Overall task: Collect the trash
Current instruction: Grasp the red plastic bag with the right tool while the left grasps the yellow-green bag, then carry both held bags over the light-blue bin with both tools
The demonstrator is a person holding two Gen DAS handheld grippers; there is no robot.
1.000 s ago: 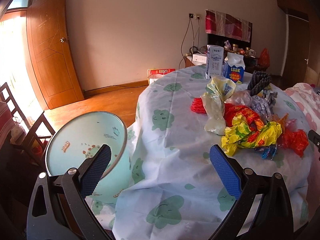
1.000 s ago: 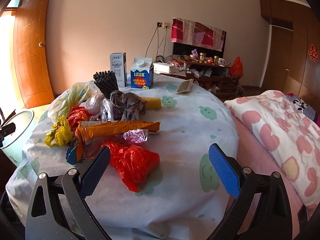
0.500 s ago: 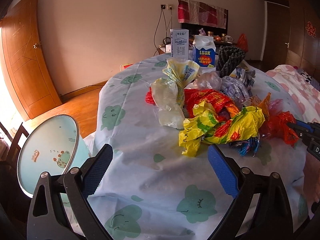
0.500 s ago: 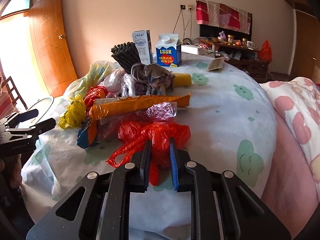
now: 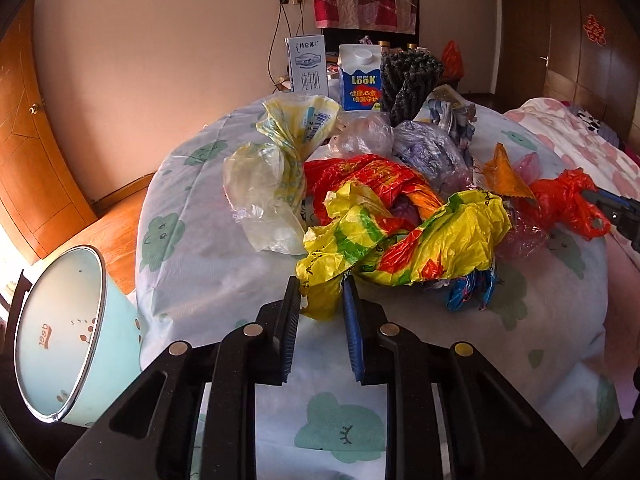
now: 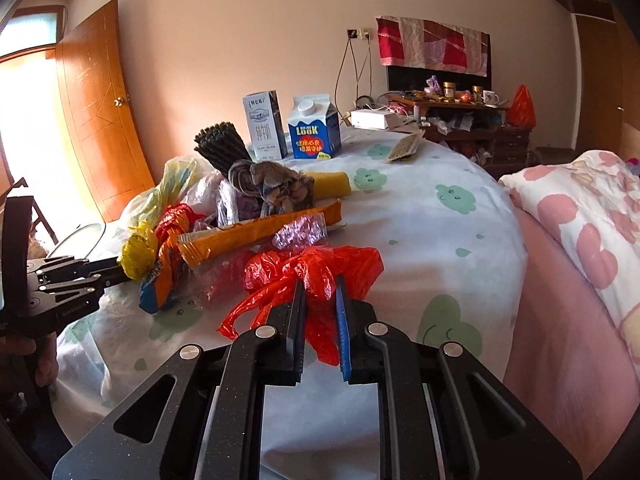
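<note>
Jaws closing on yellow bag, red bag

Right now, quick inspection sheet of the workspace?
Surface: table under a white cloth with green prints.
Job's things: red bag, yellow bag, more wrappers piled; bin at the table's left edge.
Clutter: two cartons upright at the back.
Grippers: left claw closing on the yellow bag; right claw shut on the red bag.
Cables: wires hang from a wall socket.
Surroundings: door, pink bedding.
</note>
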